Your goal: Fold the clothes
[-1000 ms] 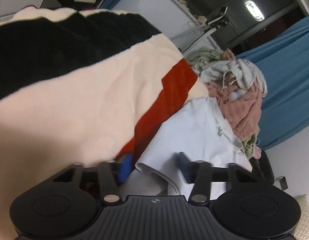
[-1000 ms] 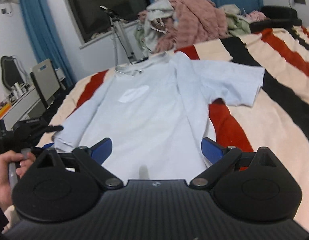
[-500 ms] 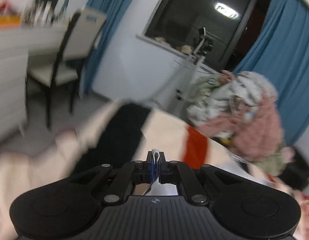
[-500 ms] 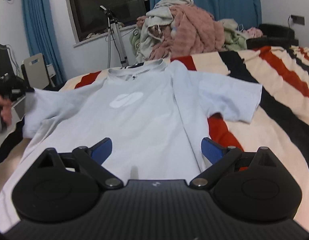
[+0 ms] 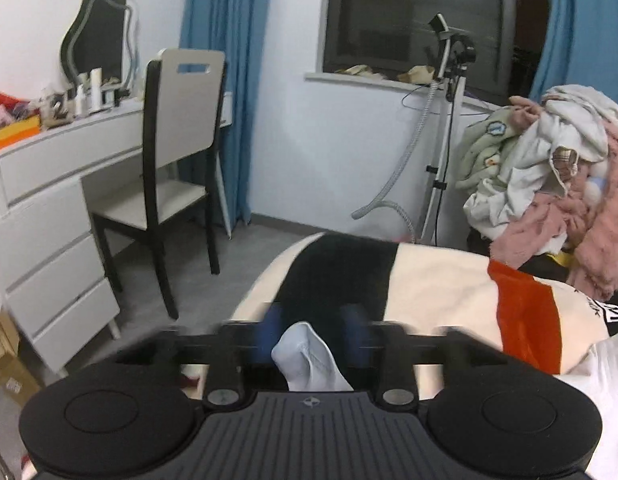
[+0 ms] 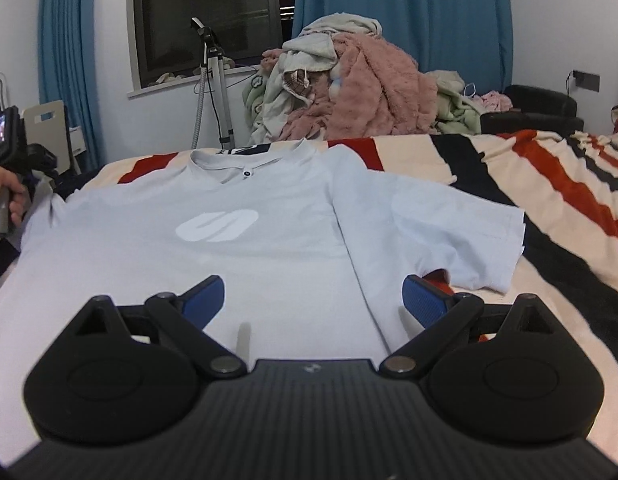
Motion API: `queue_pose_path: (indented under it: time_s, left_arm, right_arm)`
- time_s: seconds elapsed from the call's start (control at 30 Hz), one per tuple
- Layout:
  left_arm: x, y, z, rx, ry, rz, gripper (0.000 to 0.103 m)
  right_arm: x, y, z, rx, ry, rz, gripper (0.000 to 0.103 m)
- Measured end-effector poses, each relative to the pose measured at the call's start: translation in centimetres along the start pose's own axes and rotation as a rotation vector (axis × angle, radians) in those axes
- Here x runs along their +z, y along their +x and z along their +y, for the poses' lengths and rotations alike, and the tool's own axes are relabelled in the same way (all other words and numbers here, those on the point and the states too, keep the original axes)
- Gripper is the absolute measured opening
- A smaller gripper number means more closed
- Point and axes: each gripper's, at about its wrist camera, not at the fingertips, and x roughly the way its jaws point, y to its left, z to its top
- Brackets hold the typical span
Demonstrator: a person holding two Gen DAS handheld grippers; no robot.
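The left gripper (image 5: 315, 334) had swung outward, jaws opening around the shirt sleeve (image 5: 309, 360); the right gripper (image 6: 313, 300) hovered apart over the shirt (image 6: 237, 248).

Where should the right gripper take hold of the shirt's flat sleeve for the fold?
Probably at the cuff edge of the sleeve, coming in from the shirt's outer side, low over the blanket. That hem is a free edge lying flat and spread, so one finger could slip under it. The right gripper hovers open over the body; the near corner looks slightly raised.

left gripper (image 5: 312, 338) fingers motion-blurred; shirt (image 6: 229, 248) hem hidden
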Motion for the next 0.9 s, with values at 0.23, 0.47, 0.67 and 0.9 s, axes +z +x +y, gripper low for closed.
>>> queue_pose_path:
  time_s: [0.23,0.47,0.67,0.9]
  left_arm:
    - [-3.8,-8.3,-1.2,-0.075,0.042,-0.017,0.084]
    - [-11.5,-22.5,-2.5,-0.181,0.081,0.005,0.09]
    - [-19.4,-33.0,-2.1,-0.254,-0.05,0.07,0.09]
    - [-23.7,-40.9,-2.6,-0.299,0.042,-0.002,0.096]
  right_arm:
    - [0.0,-1.3,-0.3,0.032,0.006,-0.032,0.097]
    - [0.3,-3.4,-0.6,0.041,-0.019,-0.072,0.097]
    - [0.3,-6.1,-1.0,0.064,-0.027,-0.1,0.097]
    - [0.1,-10.5,-0.6,0.063,-0.068,-0.136,0.097]
